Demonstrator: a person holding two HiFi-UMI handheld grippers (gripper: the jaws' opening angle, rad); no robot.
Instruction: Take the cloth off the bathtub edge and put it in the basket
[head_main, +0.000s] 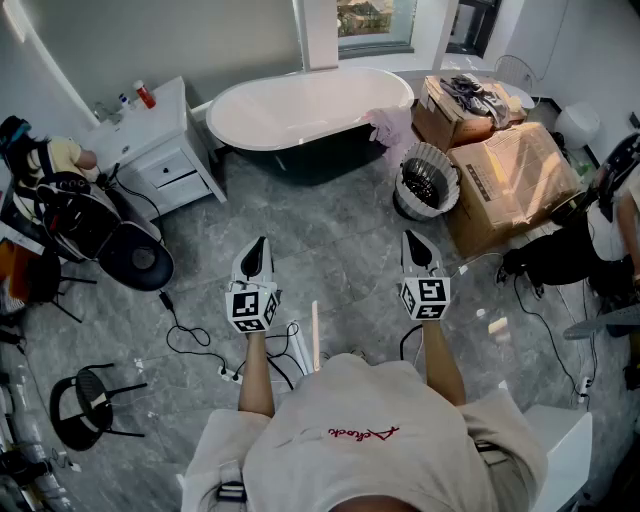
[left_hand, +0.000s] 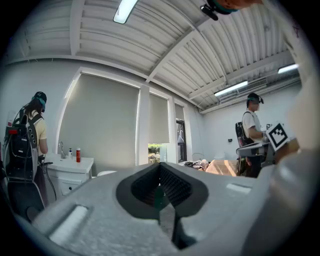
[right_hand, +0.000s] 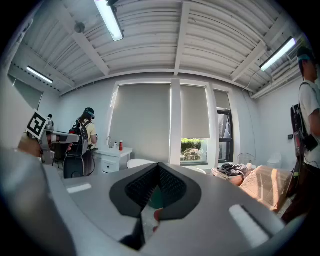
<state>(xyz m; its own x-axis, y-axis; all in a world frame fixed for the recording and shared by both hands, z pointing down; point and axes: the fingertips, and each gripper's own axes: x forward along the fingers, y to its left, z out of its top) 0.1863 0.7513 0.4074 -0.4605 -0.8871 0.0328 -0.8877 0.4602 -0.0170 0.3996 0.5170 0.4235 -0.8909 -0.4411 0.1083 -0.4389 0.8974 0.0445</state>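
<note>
**Head view.**
- Bathtub (head_main: 232, 104): upper centre of the frame, white inside, dark outside.
- Cloth (head_main: 386, 123): pinkish, draped over the tub's right end, untouched.
- Basket (head_main: 411, 187): ribbed, on the floor just below and right of the cloth, beside the boxes (head_main: 510, 175).
- Left gripper (head_main: 258, 246) and right gripper (head_main: 415, 241): mid-frame, level, aimed toward the tub and well apart from it. Each narrows to a closed point.

**Left gripper view.**
- Left gripper (left_hand: 160, 169): jaws together, nothing between them.
- Beyond it: a vanity (left_hand: 70, 165) and a person (left_hand: 30, 135) at the left, another person (left_hand: 252, 127) at the right.
- Cloth and basket: cannot be made out here.

**Right gripper view.**
- Right gripper (right_hand: 159, 169): jaws together, empty.
- A white curve of the tub (right_hand: 141, 162) shows just above the gripper body, with the boxes (right_hand: 262, 182) at lower right.
- Cloth: not visible.

**Step in hand (judged).** The approach; the pick has not begun.

**Next move calls for (judged).**
- Closing on the tub's right end.
- Parting the jaws of one gripper, the right being on the cloth's side.
- Pinching a fold at the rim.
- A short carry down to the basket.
</note>
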